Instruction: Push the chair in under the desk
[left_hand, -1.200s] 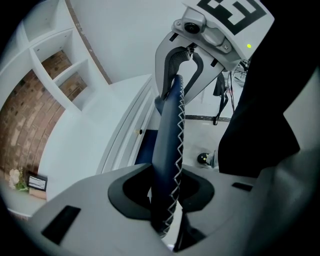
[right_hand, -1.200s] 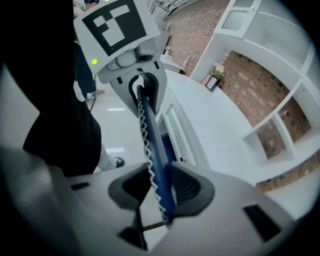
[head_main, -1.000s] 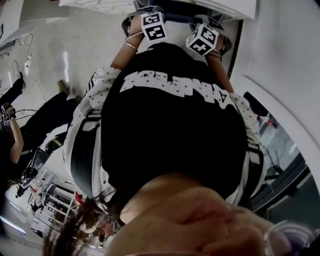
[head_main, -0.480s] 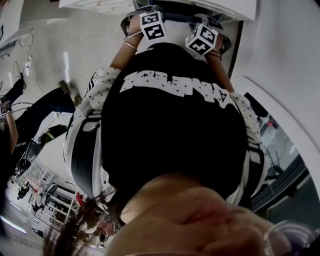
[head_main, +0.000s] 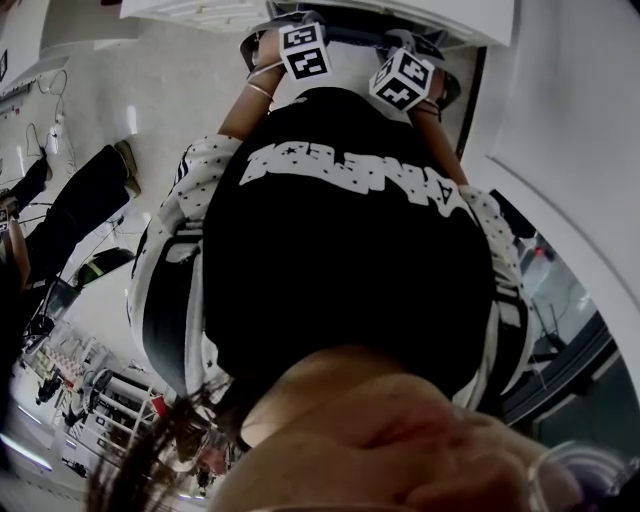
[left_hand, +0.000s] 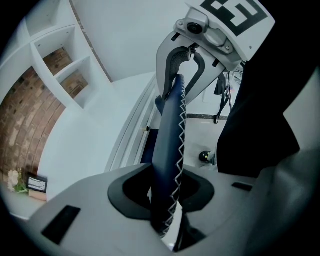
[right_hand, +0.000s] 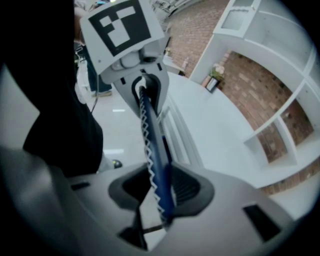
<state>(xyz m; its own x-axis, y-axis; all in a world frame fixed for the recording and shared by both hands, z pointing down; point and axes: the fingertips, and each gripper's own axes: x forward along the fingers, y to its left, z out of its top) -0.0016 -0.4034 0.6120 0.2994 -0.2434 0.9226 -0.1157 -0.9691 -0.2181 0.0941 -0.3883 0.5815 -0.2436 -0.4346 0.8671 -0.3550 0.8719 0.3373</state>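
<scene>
**Both grippers clamped on the chair back at a white desk**

Room: a pale, glossy floor (head_main: 150, 90). A white desk (left_hand: 90, 145) runs along a brick wall (left_hand: 22, 125), with white shelves (left_hand: 60, 65) above it. A small picture frame (left_hand: 36, 185) stands at the far end of the desktop. A second person's dark trouser leg (head_main: 70, 210) shows at the left of the head view.

Pose: the person bends forward, and a black shirt (head_main: 340, 250) fills most of the head view. Both forearms (head_main: 250, 100) reach away toward the desk. The left gripper (left_hand: 167, 200) and the right gripper (right_hand: 160, 192) sit side by side, pointing steeply down. Each has its jaws closed on the top edge of the chair back (left_hand: 170, 145), dark blue with white zigzag stitching; the padding fills the gap between the pads. The chair back stands just beside the desk's front edge.

Hidden: the torso covers the seat and legs, so how far the chair sits under the desk cannot be told. In the head view only the marker cubes (head_main: 307, 52) of the grippers show.
</scene>
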